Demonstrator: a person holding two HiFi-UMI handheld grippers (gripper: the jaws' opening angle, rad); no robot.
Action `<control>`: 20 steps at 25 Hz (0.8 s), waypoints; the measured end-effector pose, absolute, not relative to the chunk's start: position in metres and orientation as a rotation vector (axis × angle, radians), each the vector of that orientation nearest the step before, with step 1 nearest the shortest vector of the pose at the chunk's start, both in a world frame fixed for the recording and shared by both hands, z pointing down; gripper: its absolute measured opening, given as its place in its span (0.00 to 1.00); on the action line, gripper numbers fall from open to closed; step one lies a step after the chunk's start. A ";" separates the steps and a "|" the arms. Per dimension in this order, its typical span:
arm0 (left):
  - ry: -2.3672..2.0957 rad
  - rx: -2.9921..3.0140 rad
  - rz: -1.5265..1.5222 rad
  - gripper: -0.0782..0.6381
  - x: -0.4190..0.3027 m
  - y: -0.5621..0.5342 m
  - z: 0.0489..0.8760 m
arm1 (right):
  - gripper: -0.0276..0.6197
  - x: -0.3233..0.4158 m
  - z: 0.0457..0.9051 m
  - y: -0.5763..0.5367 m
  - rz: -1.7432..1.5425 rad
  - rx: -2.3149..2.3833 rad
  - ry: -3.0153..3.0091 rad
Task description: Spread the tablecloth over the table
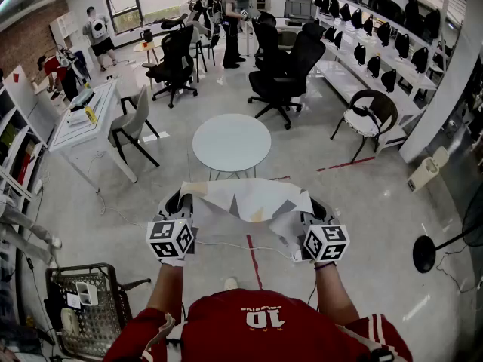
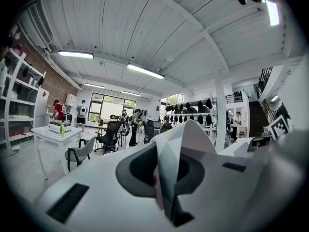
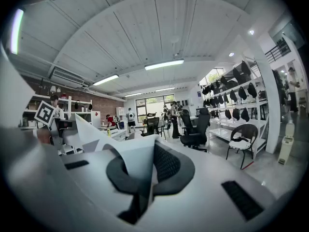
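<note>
Person's red shirt at the lower edge of the head view. Ahead of it, the left gripper and the right gripper were each clenched on one end of the crumpled white tablecloth. The cloth hung in the air between them, above the floor and near the round white table.

Crumpled white tablecloth hangs before round table.

Bright even lighting, ceiling strip lights, fisheye black corners, foreground blurred
</note>
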State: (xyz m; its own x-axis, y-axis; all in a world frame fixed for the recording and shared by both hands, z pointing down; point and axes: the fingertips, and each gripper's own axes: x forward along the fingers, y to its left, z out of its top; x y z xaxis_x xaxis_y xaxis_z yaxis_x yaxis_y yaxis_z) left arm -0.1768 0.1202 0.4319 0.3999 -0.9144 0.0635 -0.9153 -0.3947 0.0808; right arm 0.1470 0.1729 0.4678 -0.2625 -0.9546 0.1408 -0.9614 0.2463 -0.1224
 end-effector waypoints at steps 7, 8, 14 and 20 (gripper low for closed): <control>-1.648 2.539 0.012 0.13 -0.178 0.115 0.428 | 0.07 0.146 0.462 0.168 0.285 1.883 -2.450; -1.646 2.535 0.007 0.13 -0.178 0.114 0.429 | 0.07 0.145 0.462 0.168 0.284 1.882 -2.450; -1.636 2.531 0.003 0.13 -0.177 0.113 0.433 | 0.07 0.144 0.467 0.167 0.285 1.877 -2.444; -1.622 2.529 -0.008 0.13 -0.178 0.110 0.430 | 0.07 0.142 0.467 0.165 0.294 1.884 -2.434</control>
